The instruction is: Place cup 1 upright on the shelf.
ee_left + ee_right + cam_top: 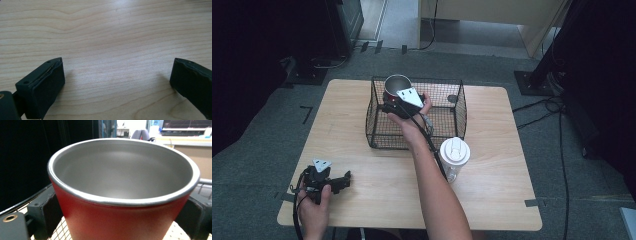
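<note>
A red cup (397,83) with a bare steel inside is upright at the back left corner of a black wire basket (460,107). My right gripper (391,100) reaches in from above the basket and is shut on the cup. In the right gripper view the cup (122,177) sits between the two black jaws of the right gripper (122,217), which press on its red wall from both sides. Basket mesh shows beneath it; whether the cup's base touches it is hidden. My left gripper (344,180) lies on the table near the front left, open, with bare wood inside the left gripper (117,82).
A clear tumbler with a white lid (454,152) stands just in front of the basket's right corner, beside my right forearm. The wooden table (362,200) ends close behind my left hand. Cables and stand feet lie on the floor around it.
</note>
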`<action>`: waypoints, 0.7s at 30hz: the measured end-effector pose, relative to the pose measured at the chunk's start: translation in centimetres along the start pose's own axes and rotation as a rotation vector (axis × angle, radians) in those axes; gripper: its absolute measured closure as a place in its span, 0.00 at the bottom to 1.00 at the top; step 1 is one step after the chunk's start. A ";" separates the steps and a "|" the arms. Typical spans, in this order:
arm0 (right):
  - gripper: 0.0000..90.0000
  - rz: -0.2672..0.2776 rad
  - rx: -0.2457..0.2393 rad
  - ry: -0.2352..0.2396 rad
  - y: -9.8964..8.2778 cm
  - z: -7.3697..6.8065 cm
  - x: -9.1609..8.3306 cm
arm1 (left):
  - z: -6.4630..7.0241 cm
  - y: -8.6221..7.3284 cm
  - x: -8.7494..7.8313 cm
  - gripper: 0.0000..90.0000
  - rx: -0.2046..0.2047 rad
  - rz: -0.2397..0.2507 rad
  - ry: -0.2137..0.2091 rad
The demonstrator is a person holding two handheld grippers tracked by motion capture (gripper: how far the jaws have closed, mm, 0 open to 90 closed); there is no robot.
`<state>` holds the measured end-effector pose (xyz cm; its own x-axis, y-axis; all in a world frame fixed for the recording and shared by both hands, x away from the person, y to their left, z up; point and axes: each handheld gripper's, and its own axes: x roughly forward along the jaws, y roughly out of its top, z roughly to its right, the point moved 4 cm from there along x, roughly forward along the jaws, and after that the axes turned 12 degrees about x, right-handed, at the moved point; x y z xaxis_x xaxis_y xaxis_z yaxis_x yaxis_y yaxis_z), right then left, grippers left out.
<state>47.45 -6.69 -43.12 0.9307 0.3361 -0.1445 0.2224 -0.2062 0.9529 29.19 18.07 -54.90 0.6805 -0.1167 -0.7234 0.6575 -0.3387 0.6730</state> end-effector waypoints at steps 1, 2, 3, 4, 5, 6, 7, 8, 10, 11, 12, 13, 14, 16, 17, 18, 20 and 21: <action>0.09 -0.007 -0.002 0.004 -0.1 0.0 0.1 | 0.0 0.0 0.0 0.00 0.000 0.000 0.000; 0.09 -0.014 -0.006 0.008 -0.4 -0.2 0.3 | 0.0 0.0 0.0 0.00 0.000 0.001 0.000; 0.09 -0.014 -0.006 0.008 -0.4 -0.2 0.3 | 0.0 0.0 0.0 0.00 0.000 0.000 0.000; 0.09 -0.021 -0.008 0.011 -0.5 -0.3 0.4 | 0.0 0.0 0.0 0.00 0.000 0.000 0.000; 0.09 -0.028 -0.009 0.017 -0.6 -0.5 0.5 | 0.0 0.0 0.0 0.00 0.000 0.000 0.000; 0.09 -0.036 -0.012 0.021 -0.8 -0.6 0.6 | 0.0 0.0 0.0 0.00 0.000 0.001 0.000; 0.09 -0.053 -0.019 0.033 -1.2 -0.8 0.9 | 0.0 0.0 0.0 0.00 0.000 0.000 0.000; 0.09 -0.053 -0.019 0.033 -1.2 -0.8 0.9 | 0.0 0.0 0.0 0.00 0.000 0.000 0.000; 0.09 -0.070 -0.020 0.032 -1.6 -0.9 1.0 | 0.0 0.0 0.0 0.00 0.000 0.000 0.000; 0.09 -0.077 -0.021 0.033 -1.8 -0.9 1.2 | 0.0 0.0 0.0 0.00 0.000 0.000 0.000; 0.09 -0.089 -0.012 0.034 -2.0 -0.9 1.3 | 0.0 0.0 0.0 0.00 0.000 0.000 0.000; 0.09 -0.097 -0.007 0.034 -2.2 -1.0 1.4 | 0.0 0.0 0.0 0.00 0.000 0.000 0.000; 0.09 -0.100 -0.011 0.033 -2.3 -0.9 1.5 | 0.0 0.0 0.0 0.00 0.001 0.000 0.001; 0.09 -0.125 -0.011 0.031 -2.6 -0.9 1.7 | 0.0 0.0 0.0 0.00 0.000 0.000 0.000; 0.09 -0.125 -0.011 0.031 -2.6 -0.9 1.7 | 0.0 0.0 0.0 0.00 0.001 0.000 0.000; 0.09 -0.131 -0.010 0.034 -2.6 -0.9 1.8 | 0.0 0.0 0.0 0.00 0.000 0.000 0.000; 0.09 -0.151 -0.007 0.041 -2.6 -1.0 1.9 | 0.0 0.0 0.0 0.00 0.000 0.000 0.000; 0.09 -0.160 -0.007 0.042 -2.7 -0.9 1.9 | 0.0 0.0 0.0 0.00 0.001 0.000 0.000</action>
<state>48.37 -4.62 -45.69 0.8708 0.4020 -0.2831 0.3643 -0.1408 0.9206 29.21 18.07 -54.90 0.6805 -0.1164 -0.7234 0.6573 -0.3393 0.6729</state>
